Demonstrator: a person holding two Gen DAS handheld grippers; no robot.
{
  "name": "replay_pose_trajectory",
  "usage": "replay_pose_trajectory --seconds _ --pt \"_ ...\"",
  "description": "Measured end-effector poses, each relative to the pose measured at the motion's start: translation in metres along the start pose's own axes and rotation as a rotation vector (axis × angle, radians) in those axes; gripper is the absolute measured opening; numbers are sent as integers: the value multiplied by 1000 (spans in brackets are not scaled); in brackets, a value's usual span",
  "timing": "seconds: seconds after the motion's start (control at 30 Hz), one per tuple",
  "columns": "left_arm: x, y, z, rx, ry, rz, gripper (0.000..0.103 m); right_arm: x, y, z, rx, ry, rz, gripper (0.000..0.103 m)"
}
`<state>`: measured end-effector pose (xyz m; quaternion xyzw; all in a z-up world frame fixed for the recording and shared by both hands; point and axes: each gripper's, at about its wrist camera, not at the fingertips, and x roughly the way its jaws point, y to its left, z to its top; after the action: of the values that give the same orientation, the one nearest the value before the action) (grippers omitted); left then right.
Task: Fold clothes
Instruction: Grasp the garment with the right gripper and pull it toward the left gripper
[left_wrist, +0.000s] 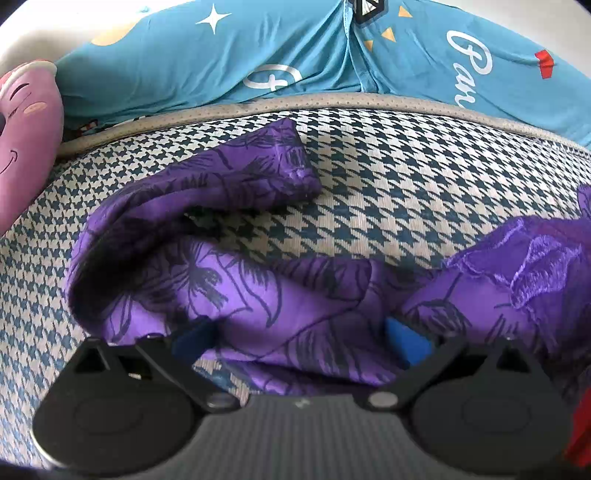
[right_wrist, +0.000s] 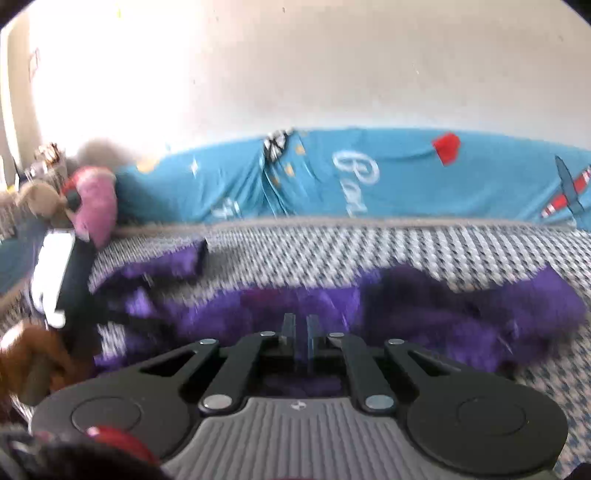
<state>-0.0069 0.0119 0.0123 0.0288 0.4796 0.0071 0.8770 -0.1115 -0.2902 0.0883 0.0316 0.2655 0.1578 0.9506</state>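
A purple garment (left_wrist: 236, 295) with a dark leaf print lies crumpled on the houndstooth sofa seat (left_wrist: 388, 192). My left gripper (left_wrist: 301, 341) is open, its blue pads (left_wrist: 406, 345) wide apart with a fold of the purple cloth bulging between them. One sleeve-like end (left_wrist: 280, 162) points toward the sofa back. In the blurred right wrist view my right gripper (right_wrist: 300, 330) is shut, its fingers (right_wrist: 288, 328) nearly touching, with the purple garment (right_wrist: 461, 314) right under and in front of them. The cloth seems pinched between them.
A blue printed cover (left_wrist: 280, 51) drapes the sofa back (right_wrist: 388, 173). A pink plush cushion (left_wrist: 26, 144) sits at the left end (right_wrist: 96, 203). A hand (right_wrist: 29, 365) holding the other gripper's body (right_wrist: 55, 273) shows at the left of the right wrist view.
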Motion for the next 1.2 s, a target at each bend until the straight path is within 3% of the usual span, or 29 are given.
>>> replay_pose_trajectory --seconds 0.17,0.3,0.4,0.53,0.77,0.97,1.1,1.2 --pt "-5 -2 -6 23 -9 -4 102 44 -7 24 48 2 -20 12" --pt "-8 1 -8 36 -6 -21 102 70 -15 31 99 38 -43 25" --pt "-10 1 -10 49 -4 -29 102 87 -20 32 110 56 -75 27" --pt "-10 3 -9 49 5 -43 102 108 -29 25 134 152 -105 27" --pt "-15 7 -3 19 16 -69 102 85 -21 8 52 242 1 27" --pt "-42 6 4 -28 -114 -155 102 68 -2 -19 -99 309 58 27" --pt "-49 -10 6 3 -141 -234 102 62 8 -27 -180 318 64 27" --pt "-45 -29 0 64 -118 -245 102 60 9 -28 -195 321 68 27"
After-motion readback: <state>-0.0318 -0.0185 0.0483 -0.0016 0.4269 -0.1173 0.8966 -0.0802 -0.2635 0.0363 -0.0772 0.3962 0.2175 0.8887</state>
